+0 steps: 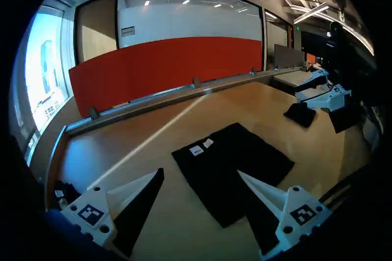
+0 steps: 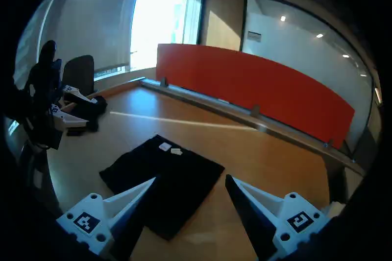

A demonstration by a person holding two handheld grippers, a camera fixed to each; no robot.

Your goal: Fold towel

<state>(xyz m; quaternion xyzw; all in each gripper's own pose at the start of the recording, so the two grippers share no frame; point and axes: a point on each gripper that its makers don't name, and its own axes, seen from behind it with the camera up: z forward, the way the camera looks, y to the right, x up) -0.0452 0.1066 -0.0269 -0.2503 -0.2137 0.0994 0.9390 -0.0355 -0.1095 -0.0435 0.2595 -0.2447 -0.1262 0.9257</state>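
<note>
A black rectangular cloth towel is laid flat at the middle of the tan wooden table. The left gripper and right gripper are held near it, fingers spread and empty. Matching corners should be pinched level, one per gripper.

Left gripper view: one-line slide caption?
Open left gripper hovers over a black towel lying on the wooden table.

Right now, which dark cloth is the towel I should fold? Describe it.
On the wooden table before the orange partition, the towel is the large black cloth lying flat mid-table. Two white tags sit near its far edge; the other black cloth is smaller and bunched up.
</note>
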